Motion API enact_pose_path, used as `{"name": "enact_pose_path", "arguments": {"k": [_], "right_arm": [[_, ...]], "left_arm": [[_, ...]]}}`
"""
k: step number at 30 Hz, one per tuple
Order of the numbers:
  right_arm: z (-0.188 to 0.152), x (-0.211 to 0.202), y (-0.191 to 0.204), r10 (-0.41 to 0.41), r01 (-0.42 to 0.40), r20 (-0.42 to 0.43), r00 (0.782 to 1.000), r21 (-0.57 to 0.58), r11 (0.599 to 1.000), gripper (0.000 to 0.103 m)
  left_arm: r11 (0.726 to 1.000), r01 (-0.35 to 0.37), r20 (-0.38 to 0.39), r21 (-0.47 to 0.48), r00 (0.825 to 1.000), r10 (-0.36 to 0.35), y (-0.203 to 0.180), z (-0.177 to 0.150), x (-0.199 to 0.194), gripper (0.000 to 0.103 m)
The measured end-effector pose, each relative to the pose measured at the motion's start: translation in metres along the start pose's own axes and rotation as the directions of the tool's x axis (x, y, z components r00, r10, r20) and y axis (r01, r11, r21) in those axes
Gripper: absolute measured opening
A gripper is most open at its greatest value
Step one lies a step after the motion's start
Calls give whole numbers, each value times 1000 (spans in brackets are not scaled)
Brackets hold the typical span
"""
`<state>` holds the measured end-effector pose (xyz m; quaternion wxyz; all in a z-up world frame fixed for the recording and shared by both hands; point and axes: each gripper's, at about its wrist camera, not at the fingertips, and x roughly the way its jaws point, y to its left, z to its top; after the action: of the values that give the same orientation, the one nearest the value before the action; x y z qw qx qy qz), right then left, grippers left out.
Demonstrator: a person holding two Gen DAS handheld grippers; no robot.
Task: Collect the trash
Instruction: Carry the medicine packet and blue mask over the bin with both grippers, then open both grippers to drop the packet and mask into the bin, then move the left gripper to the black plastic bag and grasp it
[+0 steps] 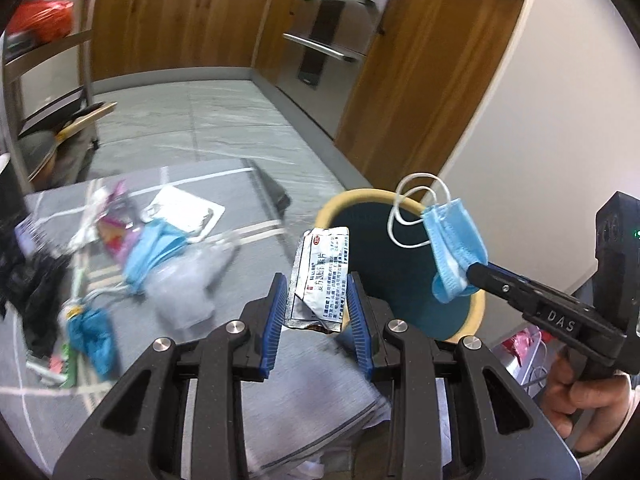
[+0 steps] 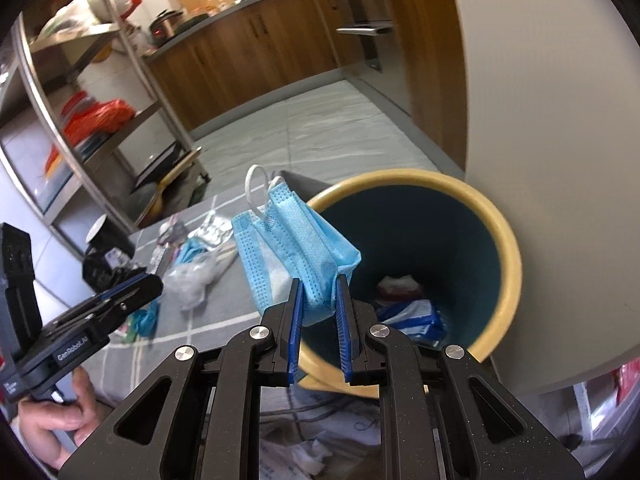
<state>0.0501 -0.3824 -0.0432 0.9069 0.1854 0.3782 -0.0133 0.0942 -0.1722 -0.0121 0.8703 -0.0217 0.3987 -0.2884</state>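
My left gripper point(image 1: 318, 294) is shut on a silver medicine sachet point(image 1: 322, 276) with printed text, held just left of the bin's mouth. My right gripper point(image 2: 318, 298) is shut on a folded blue face mask point(image 2: 296, 248) with white ear loops, held at the near left rim of the bin. The bin point(image 2: 508, 240) is round with a tan rim and dark teal inside point(image 1: 332, 208); some wrappers lie at its bottom. The mask also shows in the left wrist view point(image 1: 454, 248), over the bin, with the right gripper point(image 1: 476, 274) pinching it. The left gripper shows at the left in the right wrist view point(image 2: 154, 284).
A grey cloth-covered table point(image 1: 260, 380) left of the bin carries more trash: another blue mask point(image 1: 154, 252), clear plastic point(image 1: 188, 288), a foil blister pack point(image 1: 188, 208), wrappers. A metal shelf rack point(image 2: 80, 92) stands at the left, wooden cabinets point(image 1: 180, 20) behind, a white wall point(image 2: 540, 120) at the right.
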Motion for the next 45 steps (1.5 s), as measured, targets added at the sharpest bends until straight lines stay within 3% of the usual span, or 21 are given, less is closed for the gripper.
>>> {"name": "enact_pose_path", "arguments": {"k": [13, 21, 33, 38, 45], "right_arm": [[-2, 13, -38, -56, 62, -49, 997, 135, 989, 17], [-10, 28, -43, -80, 97, -118, 990, 151, 984, 18], [-14, 31, -42, -89, 109, -127, 988, 156, 982, 27], [-13, 25, -43, -87, 104, -101, 991, 171, 980, 39], [-9, 22, -31, -80, 91, -74, 994, 151, 984, 47]], "left_arm": [[993, 120, -93, -17, 988, -121, -40, 11, 63, 30], [994, 104, -173, -13, 979, -105, -53, 3, 99, 30], [997, 73, -162, -26, 984, -76, -39, 3, 94, 32], [998, 59, -137, -18, 989, -61, -38, 2, 83, 52], [1000, 12, -96, -1, 995, -13, -31, 5, 62, 65]]}}
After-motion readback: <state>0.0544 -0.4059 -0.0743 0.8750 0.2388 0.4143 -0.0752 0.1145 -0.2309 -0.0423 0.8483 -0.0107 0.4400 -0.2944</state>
